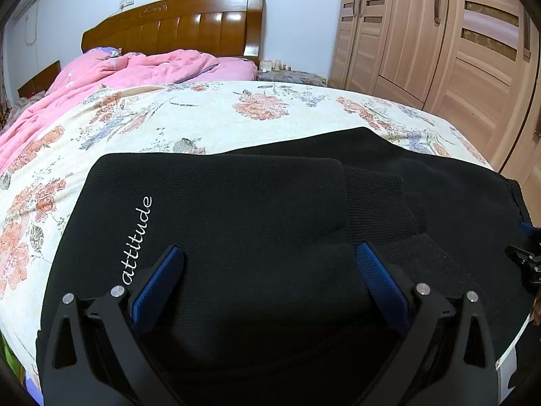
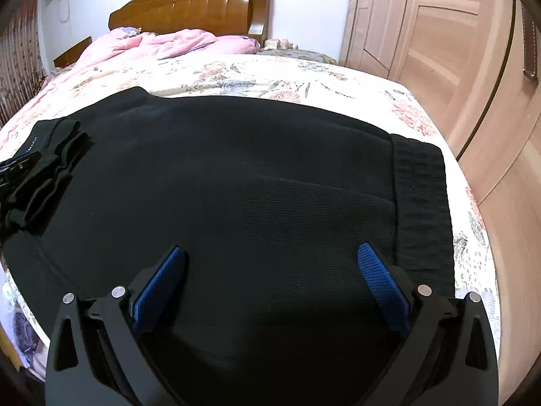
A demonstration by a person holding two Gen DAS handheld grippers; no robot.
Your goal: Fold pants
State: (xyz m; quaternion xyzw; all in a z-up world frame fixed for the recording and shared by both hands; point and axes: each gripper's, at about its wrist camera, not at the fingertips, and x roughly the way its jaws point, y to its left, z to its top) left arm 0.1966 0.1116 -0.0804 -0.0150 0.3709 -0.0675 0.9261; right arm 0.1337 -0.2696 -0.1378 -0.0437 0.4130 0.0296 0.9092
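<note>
Pants [image 1: 236, 209] folded on bed [image 1: 209, 115]; left gripper [image 1: 268, 253], right gripper [image 2: 270, 253] spread wide, empty.

We see matt, ribbed knit cloth in the pants [image 1: 236, 209] and glossy varnished wood on the headboard [image 1: 189, 23]. At twelve o'clock of the pants, the bedsheet [image 1: 209, 115] looks like soft printed cotton.

The left gripper [image 1: 269, 253] is held angled downward, jaws spread wide, blue pads [image 1: 159, 280] bare (nothing gripped). The right gripper [image 2: 271, 253] is likewise pitched down with jaws fully apart, nothing pressed between its pads [image 2: 382, 284].
</note>
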